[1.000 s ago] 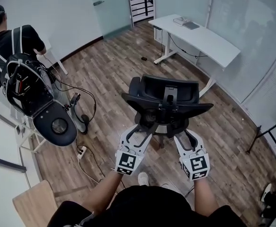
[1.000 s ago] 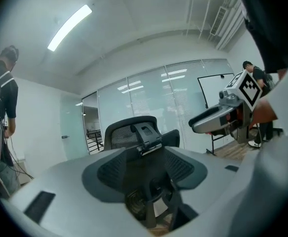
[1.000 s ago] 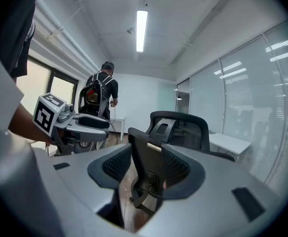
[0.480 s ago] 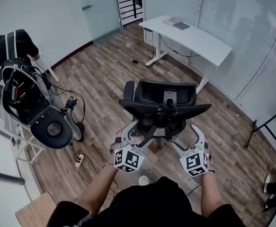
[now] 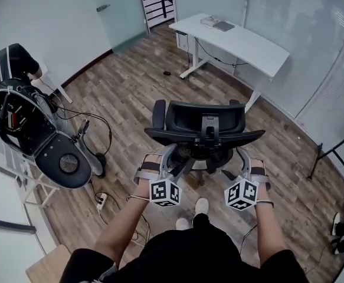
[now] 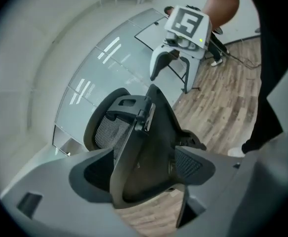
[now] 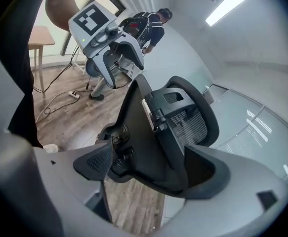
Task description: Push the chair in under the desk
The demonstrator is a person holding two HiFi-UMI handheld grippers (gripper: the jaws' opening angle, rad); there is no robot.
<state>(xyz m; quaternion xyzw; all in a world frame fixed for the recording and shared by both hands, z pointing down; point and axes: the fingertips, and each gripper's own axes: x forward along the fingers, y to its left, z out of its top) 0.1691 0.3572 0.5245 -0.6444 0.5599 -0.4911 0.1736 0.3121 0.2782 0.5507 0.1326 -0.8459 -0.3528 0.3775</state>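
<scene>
A black mesh-back office chair (image 5: pixel 201 128) stands in the middle of the wooden floor with its back toward me. The white desk (image 5: pixel 251 46) is beyond it at the far right, well apart from the chair. My left gripper (image 5: pixel 157 161) is just behind the chair back's left lower edge and my right gripper (image 5: pixel 249 164) behind its right edge. Both have just been opening. In the left gripper view the chair back (image 6: pixel 139 147) runs between wide jaws, and I see no pad pressing on it. The right gripper view shows the chair back (image 7: pixel 158 132) the same way.
A person in black (image 5: pixel 9 63) stands at the far left beside a black-and-white machine (image 5: pixel 42 134). Cables and a power strip (image 5: pixel 101 198) lie on the floor to the chair's left. A wooden tabletop corner (image 5: pixel 45 267) is near left. Glass walls run behind the desk.
Both grippers have rolled, dropped lower and pulled back toward me from the chair back. Their jaws stand wider than before.
</scene>
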